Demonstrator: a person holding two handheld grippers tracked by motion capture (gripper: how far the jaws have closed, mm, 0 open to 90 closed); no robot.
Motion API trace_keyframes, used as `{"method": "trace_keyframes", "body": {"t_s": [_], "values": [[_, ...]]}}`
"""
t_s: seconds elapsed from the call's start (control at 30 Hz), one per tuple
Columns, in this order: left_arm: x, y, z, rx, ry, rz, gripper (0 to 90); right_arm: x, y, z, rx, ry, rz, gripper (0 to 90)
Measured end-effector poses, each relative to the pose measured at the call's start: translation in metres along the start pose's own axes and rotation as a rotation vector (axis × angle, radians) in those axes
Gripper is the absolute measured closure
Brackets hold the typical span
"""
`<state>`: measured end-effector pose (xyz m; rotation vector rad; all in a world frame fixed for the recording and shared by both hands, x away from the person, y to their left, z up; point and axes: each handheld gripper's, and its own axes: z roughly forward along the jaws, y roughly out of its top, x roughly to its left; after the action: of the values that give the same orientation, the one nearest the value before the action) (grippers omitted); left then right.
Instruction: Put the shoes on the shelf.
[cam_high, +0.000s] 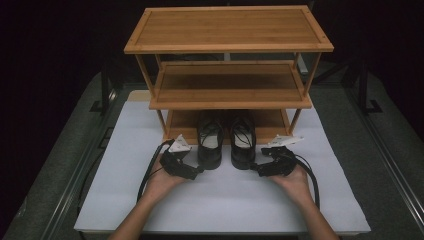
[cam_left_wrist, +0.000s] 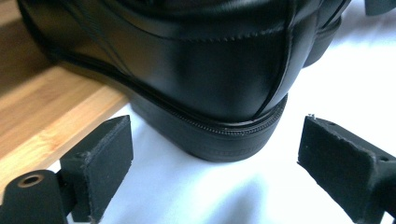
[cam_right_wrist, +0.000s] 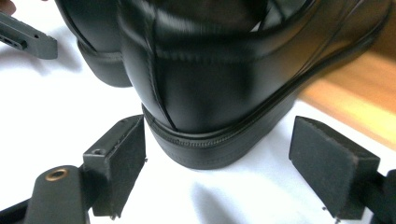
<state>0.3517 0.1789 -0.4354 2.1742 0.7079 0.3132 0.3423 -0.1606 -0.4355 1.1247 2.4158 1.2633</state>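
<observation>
Two black shoes stand side by side on the white tabletop (cam_high: 150, 200), toes on the lowest shelf of the wooden rack (cam_high: 227, 45). The left gripper (cam_high: 200, 170) sits behind the left shoe (cam_high: 210, 145), jaws wide and clear of its heel; the right gripper (cam_high: 254, 169) likewise gapes behind the right shoe (cam_high: 243, 145), holding nothing.

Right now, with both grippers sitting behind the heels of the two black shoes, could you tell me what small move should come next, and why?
Probably ease both grippers forward until each heel sits between the jaws, then close. The left gripper and right gripper are open, and in each gripper view the jaws stand short of the heel, touching nothing. The left shoe and right shoe stand side by side, toes on the rack's bottom shelf, heels on the white sheet.
</observation>
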Motion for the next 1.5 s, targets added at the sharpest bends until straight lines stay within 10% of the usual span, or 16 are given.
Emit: {"method": "trace_keyframes", "body": {"t_s": [0.9, 1.5], "values": [[-0.015, 0.006, 0.032, 0.082, 0.063, 0.061, 12.7, 0.019, 0.0, 0.036, 0.069, -0.046, -0.023, 17.1], [-0.011, 0.019, 0.023, 0.078, 0.036, 0.001, 13.2, 0.021, 0.013, 0.027, 0.062, -0.043, -0.002, 18.3]]}}
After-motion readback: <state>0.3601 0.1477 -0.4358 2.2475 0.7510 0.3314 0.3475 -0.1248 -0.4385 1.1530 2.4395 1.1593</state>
